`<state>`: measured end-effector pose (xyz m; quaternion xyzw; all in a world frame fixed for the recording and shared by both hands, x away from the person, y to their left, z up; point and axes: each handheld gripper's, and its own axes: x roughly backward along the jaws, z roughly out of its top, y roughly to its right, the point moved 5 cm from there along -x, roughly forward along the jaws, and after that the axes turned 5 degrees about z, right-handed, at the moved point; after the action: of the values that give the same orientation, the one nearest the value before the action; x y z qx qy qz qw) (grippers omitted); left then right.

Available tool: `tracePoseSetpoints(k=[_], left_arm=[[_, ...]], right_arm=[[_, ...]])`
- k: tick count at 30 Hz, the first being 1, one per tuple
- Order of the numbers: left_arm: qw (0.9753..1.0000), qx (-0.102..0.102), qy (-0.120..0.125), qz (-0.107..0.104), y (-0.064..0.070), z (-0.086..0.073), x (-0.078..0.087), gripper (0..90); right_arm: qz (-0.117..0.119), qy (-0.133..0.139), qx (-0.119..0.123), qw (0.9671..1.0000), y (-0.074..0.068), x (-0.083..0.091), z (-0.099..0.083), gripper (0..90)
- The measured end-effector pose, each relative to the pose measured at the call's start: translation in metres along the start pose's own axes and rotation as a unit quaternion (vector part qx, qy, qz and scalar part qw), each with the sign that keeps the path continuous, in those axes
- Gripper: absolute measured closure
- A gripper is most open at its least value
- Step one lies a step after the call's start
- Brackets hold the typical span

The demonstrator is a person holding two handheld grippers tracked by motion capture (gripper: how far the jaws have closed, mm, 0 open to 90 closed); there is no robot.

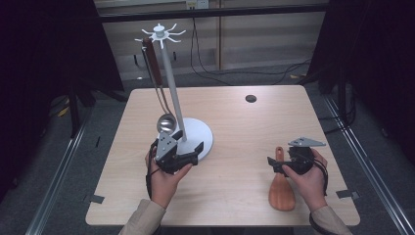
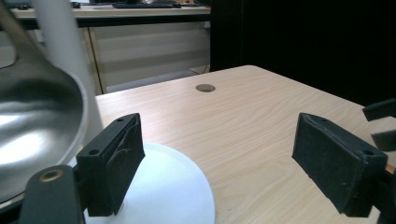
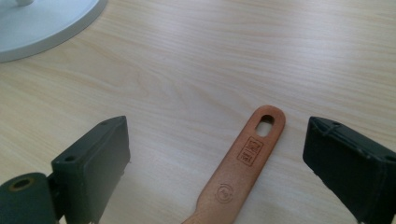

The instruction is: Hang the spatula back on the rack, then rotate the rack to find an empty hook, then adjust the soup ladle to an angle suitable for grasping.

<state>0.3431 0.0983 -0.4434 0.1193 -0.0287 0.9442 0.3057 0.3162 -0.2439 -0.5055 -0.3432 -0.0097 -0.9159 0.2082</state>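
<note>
Black padded jaws of the right claw [image 3: 212,163] stand wide apart with nothing between the pads, straddling the handle of a flat reddish-brown wooden spatula [image 3: 243,163] that lies on the pale wood-grain surface [image 3: 196,60]. From the high view the wooden spatula [image 1: 281,186] rests near the front right of the surface [image 1: 244,132], blade toward the person and handle pointing away, with the right claw [image 1: 276,162] poised at the handle end.

It looks light, stiff and thin, a single piece of smooth finished wood. Because it lies flat against the surface, little edge is offered to the pads, so I judge it could skid or pivot if pinched off-centre. The narrow handle, just below the oval hanging hole and around the stamped marks, seems the best place to take hold across its width; the broad blade looks too wide and too flat. The hole would likely suit a hook.

The left claw [image 1: 188,152] is also spread open and holding nothing, resting beside the round white base of a tall white hook stand [image 1: 195,134], from which a shiny steel ladle [image 1: 166,122] with a brown handle hangs.
</note>
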Motion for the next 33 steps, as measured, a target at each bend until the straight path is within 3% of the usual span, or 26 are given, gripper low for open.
tracePoseSetpoints(k=[3,11,15,18,19,24,30,33], left_arm=[[1.0000,0.003,0.000,0.000,0.004,0.001,0.001,15.7],[0.9997,-0.002,0.002,-0.023,0.013,0.004,0.001,14.8],[0.9997,0.001,-0.006,-0.024,0.017,0.001,-0.001,14.8],[0.9992,-0.002,-0.013,-0.039,0.021,-0.003,-0.004,14.4],[0.9994,0.002,-0.016,-0.032,0.022,-0.004,-0.004,14.3],[0.9990,-0.003,-0.022,-0.040,0.028,-0.007,-0.007,14.1],[0.9979,-0.015,-0.032,-0.053,0.037,-0.013,-0.011,14.1],[0.9976,-0.017,-0.034,-0.058,0.039,-0.015,-0.012,14.1]], right_arm=[[-0.005,-0.006,-0.001,1.0000,0.001,-0.001,-0.001,7.6],[-0.015,-0.030,-0.010,0.9994,0.003,-0.008,-0.006,8.4],[-0.017,-0.031,-0.017,0.9992,0.006,-0.008,-0.007,9.3],[-0.017,-0.040,-0.024,0.9988,0.008,-0.010,-0.010,10.5],[-0.018,-0.041,-0.027,0.9986,0.008,-0.010,-0.011,10.8],[-0.014,-0.048,-0.020,0.9986,0.009,-0.013,-0.015,14.7],[-0.033,-0.065,-0.020,0.9971,0.012,-0.015,-0.019,18.4],[-0.031,-0.066,-0.021,0.9971,0.011,-0.018,-0.020,22.4]])
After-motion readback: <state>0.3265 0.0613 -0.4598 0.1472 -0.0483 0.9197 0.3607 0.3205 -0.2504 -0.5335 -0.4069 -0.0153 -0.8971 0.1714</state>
